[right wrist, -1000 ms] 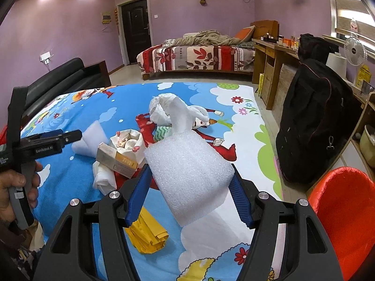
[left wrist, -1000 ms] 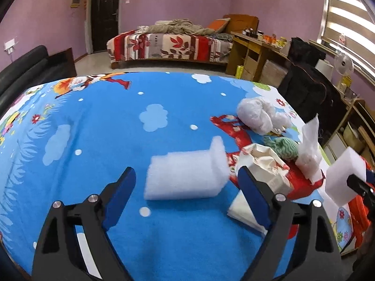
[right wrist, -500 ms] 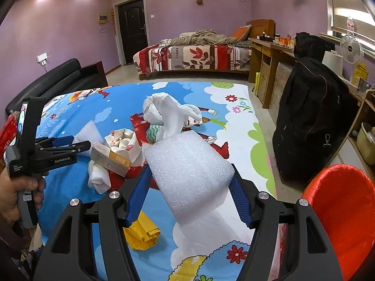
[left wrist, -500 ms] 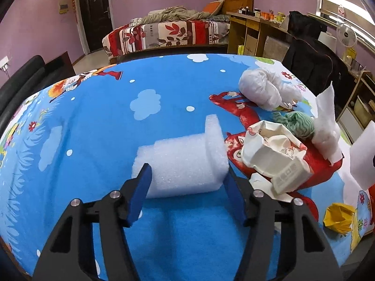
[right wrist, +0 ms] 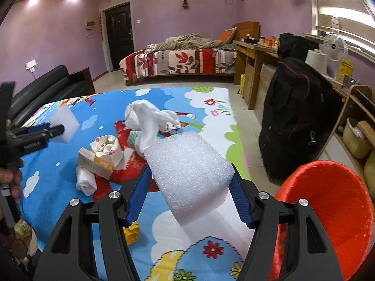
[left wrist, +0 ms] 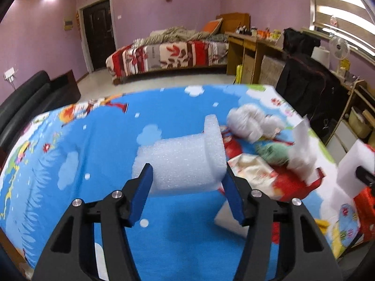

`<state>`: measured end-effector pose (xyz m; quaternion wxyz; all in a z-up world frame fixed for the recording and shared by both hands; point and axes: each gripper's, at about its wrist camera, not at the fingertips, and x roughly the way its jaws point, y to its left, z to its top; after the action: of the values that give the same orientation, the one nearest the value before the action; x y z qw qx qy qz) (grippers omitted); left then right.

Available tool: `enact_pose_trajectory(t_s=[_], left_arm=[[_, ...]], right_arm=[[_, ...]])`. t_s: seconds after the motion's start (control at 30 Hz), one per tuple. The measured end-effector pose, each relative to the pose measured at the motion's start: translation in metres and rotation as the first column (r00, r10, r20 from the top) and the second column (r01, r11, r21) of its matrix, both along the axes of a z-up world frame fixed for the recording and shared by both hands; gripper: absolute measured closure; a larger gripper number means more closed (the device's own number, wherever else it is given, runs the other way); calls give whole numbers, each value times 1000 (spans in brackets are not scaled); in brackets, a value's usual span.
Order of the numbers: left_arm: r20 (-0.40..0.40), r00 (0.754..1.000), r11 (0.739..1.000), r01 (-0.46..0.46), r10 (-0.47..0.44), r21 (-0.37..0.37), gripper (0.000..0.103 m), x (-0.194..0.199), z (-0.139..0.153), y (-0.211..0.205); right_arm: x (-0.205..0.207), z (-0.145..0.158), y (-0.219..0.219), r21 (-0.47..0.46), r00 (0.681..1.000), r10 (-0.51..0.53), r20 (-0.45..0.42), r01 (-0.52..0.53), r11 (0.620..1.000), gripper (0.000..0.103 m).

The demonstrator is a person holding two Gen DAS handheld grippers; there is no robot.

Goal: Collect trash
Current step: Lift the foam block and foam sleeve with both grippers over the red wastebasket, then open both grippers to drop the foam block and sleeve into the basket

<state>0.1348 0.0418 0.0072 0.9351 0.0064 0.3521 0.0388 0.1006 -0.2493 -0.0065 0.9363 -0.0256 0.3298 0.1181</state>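
My left gripper [left wrist: 187,187] is shut on a white foam roll [left wrist: 182,161] and holds it just above the blue cartoon tablecloth [left wrist: 98,149]. My right gripper [right wrist: 189,194] is shut on a white foam block [right wrist: 189,178] near the table's right edge, beside a red bin [right wrist: 328,213]. More trash lies on the cloth: a white plastic bag [right wrist: 150,117], a green-striped wad [right wrist: 133,138], a crumpled paper bag [right wrist: 107,147] with a small carton [right wrist: 93,164], and a yellow wrapper [right wrist: 131,231]. The left gripper with its foam also shows in the right wrist view [right wrist: 58,126].
A black bag [right wrist: 297,121] leans on wooden shelves right of the table. A black sofa [right wrist: 42,89] stands at the left. A bed [right wrist: 178,63] and a dark door [right wrist: 119,35] are at the far end of the room.
My left gripper closed on the foam roll and lifted it off the cloth. My right gripper still holds the foam block and has shifted slightly toward the red bin.
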Motion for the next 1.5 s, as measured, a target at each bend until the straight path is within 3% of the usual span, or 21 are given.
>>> enact_pose_trajectory(t_s=[0.27, 0.87, 1.07, 1.5], left_arm=[[69, 992, 994, 106, -104, -15, 45, -9, 34, -50], [89, 944, 946, 322, -318, -31, 45, -20, 45, -154], [89, 908, 910, 413, -409, -31, 45, -25, 46, -197], [100, 796, 799, 601, -597, -15, 45, -42, 45, -290]], right_arm=[[-6, 9, -29, 2, 996, -85, 27, 85, 996, 40], [-30, 18, -123, 37, 961, -273, 54, 271, 962, 40], [-39, 18, -158, 42, 938, -341, 54, 339, 940, 40], [-54, 17, -208, 38, 904, -425, 54, 423, 905, 40]])
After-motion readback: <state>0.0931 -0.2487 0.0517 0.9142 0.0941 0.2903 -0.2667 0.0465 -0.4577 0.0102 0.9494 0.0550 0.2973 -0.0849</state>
